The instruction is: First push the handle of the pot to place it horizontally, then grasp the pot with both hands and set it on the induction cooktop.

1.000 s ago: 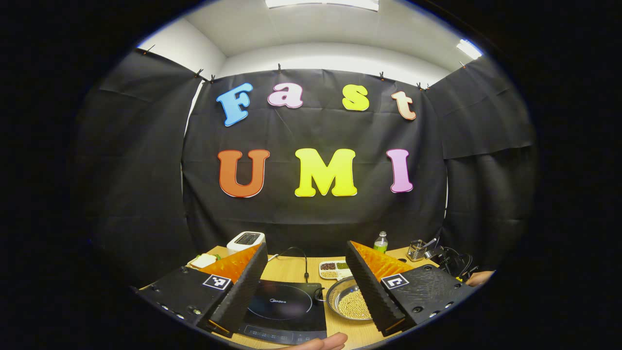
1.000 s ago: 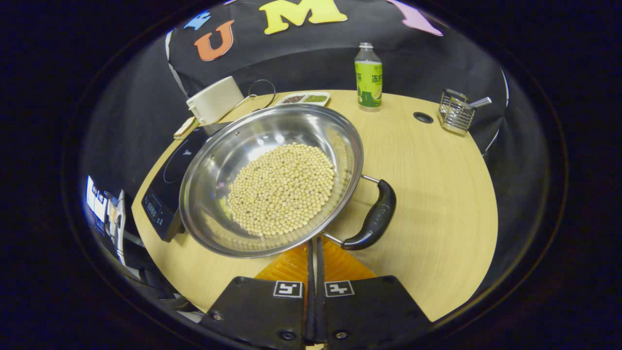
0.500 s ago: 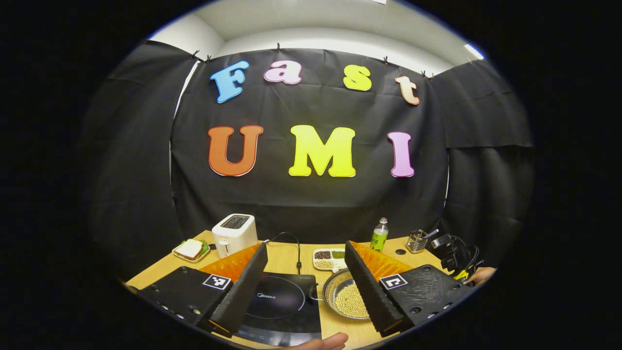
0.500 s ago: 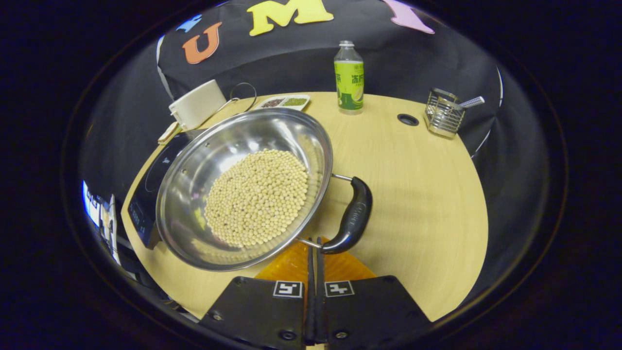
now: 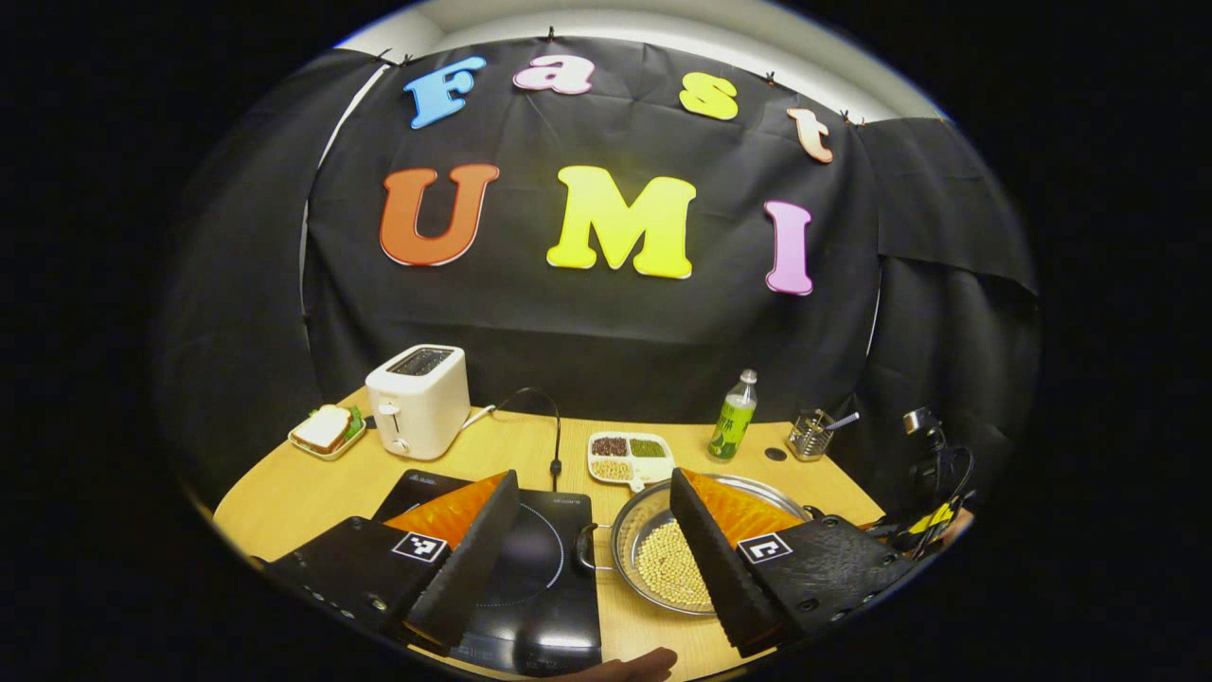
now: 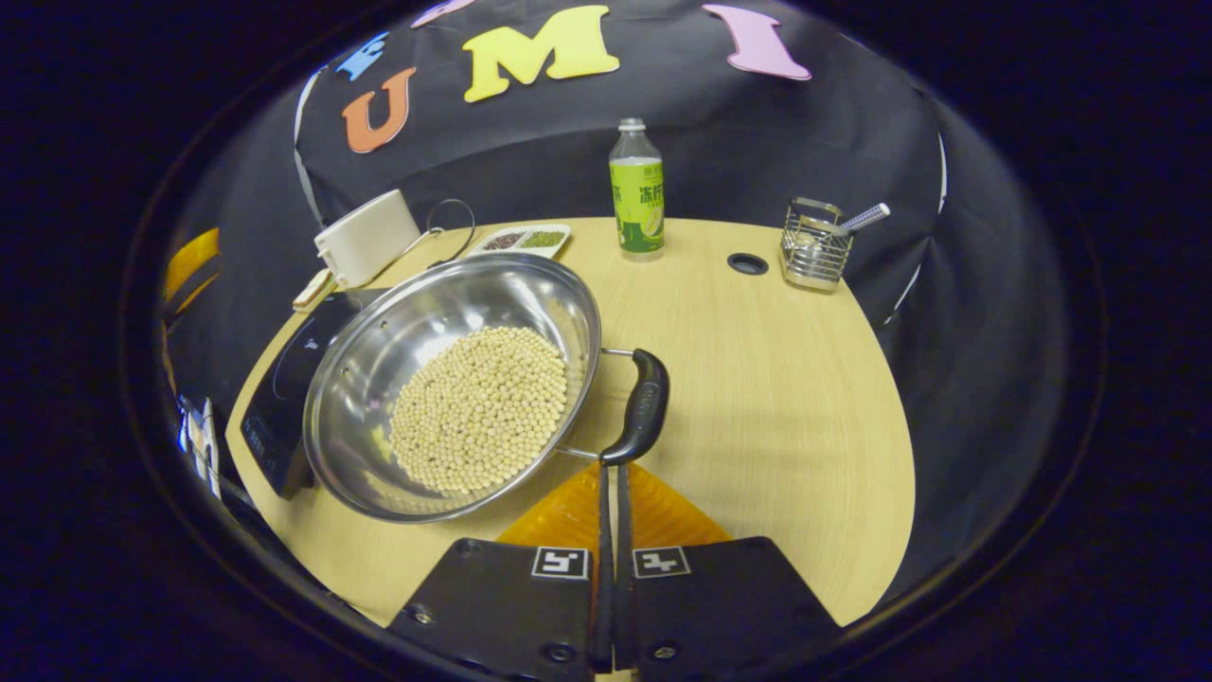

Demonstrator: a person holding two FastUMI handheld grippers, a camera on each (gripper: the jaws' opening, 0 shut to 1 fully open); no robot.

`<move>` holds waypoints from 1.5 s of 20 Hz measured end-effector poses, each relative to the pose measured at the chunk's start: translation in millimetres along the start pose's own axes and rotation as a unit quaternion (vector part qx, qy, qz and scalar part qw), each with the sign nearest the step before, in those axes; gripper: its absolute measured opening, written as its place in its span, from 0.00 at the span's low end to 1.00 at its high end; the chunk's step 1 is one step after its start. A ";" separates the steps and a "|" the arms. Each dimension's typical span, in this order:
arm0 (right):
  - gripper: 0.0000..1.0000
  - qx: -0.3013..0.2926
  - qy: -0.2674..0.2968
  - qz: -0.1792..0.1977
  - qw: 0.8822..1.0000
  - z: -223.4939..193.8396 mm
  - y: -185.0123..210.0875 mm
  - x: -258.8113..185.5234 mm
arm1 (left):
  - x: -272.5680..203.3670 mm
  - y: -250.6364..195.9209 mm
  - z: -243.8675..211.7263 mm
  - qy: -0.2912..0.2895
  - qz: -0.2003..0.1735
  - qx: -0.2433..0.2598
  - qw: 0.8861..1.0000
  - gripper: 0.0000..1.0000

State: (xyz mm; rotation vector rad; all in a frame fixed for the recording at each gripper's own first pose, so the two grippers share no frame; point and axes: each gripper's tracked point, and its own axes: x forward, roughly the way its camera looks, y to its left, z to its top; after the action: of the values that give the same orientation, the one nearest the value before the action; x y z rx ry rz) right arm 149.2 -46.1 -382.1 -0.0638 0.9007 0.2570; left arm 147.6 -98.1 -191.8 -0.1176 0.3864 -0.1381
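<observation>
Steel pot full of beans sits beside the induction cooktop; its handle has swung nearer the closed right gripper. The left gripper, wide open, has tilted down toward it. The pushing seems nearly done.

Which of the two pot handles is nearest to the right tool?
The black handle on the pot's right side; the shut right tool points at its near end.
</observation>
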 end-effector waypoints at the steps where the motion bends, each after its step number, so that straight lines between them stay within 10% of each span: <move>1: 0.04 -0.003 -0.014 -0.004 1.000 5.4 -1.6 -4.2 | 7.3 -2.1 -9.9 0.013 -0.002 0.003 1.000 0.95; 5: 0.06 -0.019 -0.085 -0.030 0.996 33.6 -7.1 -27.5 | 32.3 -11.4 -52.3 0.070 -0.010 0.015 0.997 0.96; 10: 1.00 -0.003 -0.112 -0.050 0.992 53.3 -4.8 -22.7 | 58.6 -20.4 -85.1 0.119 -0.013 0.014 0.993 0.96; 19: 0.99 0.042 -0.061 -0.047 0.996 46.0 -5.6 32.2 | 96.6 -14.1 -122.6 0.180 -0.003 0.005 0.984 1.00; 30: 0.68 0.050 -0.028 -0.058 0.997 42.2 -4.0 52.3 | 107.7 1.8 -146.1 0.215 0.019 0.002 0.976 0.63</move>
State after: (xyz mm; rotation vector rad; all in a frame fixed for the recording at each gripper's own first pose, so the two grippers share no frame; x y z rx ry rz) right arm 213.5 -32.9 -396.9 -0.0161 0.8503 0.1047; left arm 190.6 -125.9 -365.8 -0.0751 0.8196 -0.1261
